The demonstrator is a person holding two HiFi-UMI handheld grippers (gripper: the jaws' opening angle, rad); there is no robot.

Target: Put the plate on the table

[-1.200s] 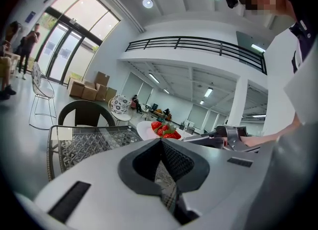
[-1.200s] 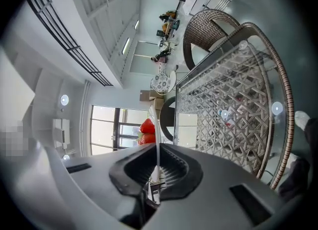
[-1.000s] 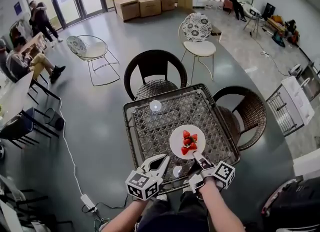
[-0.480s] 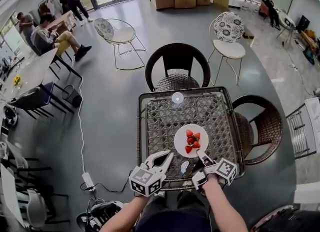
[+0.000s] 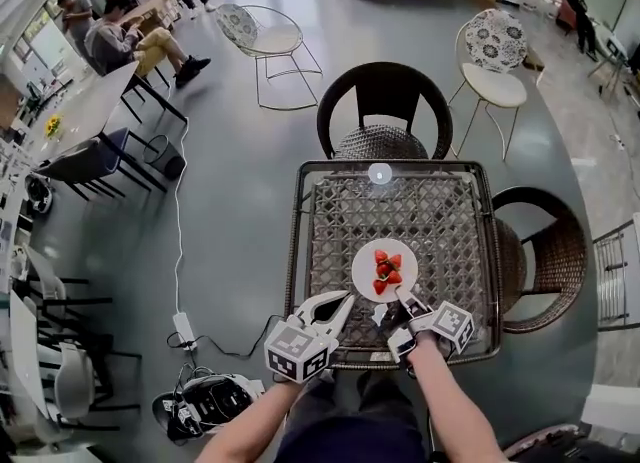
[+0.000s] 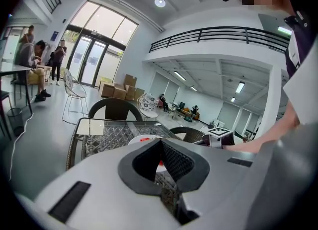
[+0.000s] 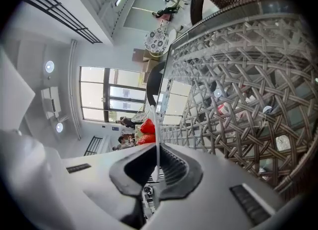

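A white plate [image 5: 385, 269] with several red strawberries [image 5: 386, 268] sits over the near middle of the glass-topped wicker table [image 5: 330, 241]. My right gripper [image 5: 403, 297] is shut on the plate's near rim. In the right gripper view the plate [image 7: 155, 124] is edge-on, a thin white line between the jaws of the right gripper [image 7: 157, 147], with strawberries [image 7: 147, 127] beside it. I cannot tell whether the plate rests on the glass. My left gripper [image 5: 344, 301] hovers at the table's near edge, left of the plate, shut and holding nothing. In its own view the left gripper [image 6: 160, 142] faces the plate [image 6: 141, 138].
A black wicker chair [image 5: 385, 111] stands at the table's far side and a brown one [image 5: 545, 251] at its right. A white patterned chair [image 5: 495, 51] is further back. A cable with a power strip [image 5: 185, 329] and a bag [image 5: 205, 401] lie on the floor at left.
The head view has swung, so the table sits higher and nearer the middle. Both grippers and the plate keep about the same places over the table.
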